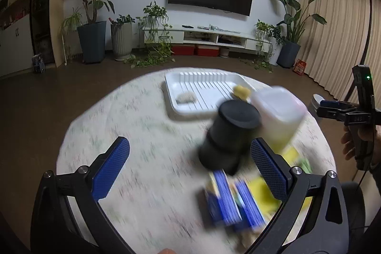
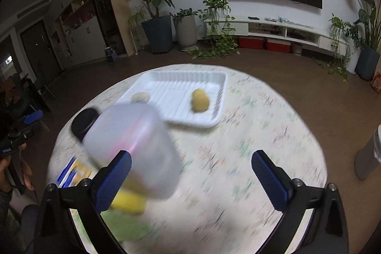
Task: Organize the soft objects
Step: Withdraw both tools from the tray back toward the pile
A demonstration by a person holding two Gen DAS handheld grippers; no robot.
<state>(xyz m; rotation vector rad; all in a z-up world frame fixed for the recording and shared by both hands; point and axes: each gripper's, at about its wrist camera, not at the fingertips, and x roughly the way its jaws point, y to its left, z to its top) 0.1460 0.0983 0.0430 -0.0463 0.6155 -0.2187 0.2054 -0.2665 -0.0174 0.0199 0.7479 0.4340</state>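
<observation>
A white ribbed tray (image 1: 204, 87) (image 2: 181, 85) sits at the far side of the round table. In it lie a yellow soft ball (image 1: 241, 91) (image 2: 200, 100) and a beige soft lump (image 1: 187, 97) (image 2: 140, 97). My left gripper (image 1: 190, 163) is open and empty above the table, with a black canister (image 1: 228, 135) between its fingers' line of sight. My right gripper (image 2: 190, 173) is open and empty, with a translucent plastic container (image 2: 133, 146) (image 1: 281, 111) just ahead of its left finger. Yellow and green soft items (image 1: 262, 192) (image 2: 128, 204) lie near the table's front edge, blurred.
Blue-and-white cartons (image 1: 228, 201) lie by the black canister (image 2: 84, 122). A grey cylinder (image 2: 369, 154) stands off the table's right. The patterned tablecloth (image 1: 142, 135) covers the round table. The right gripper also shows in the left wrist view (image 1: 333, 108).
</observation>
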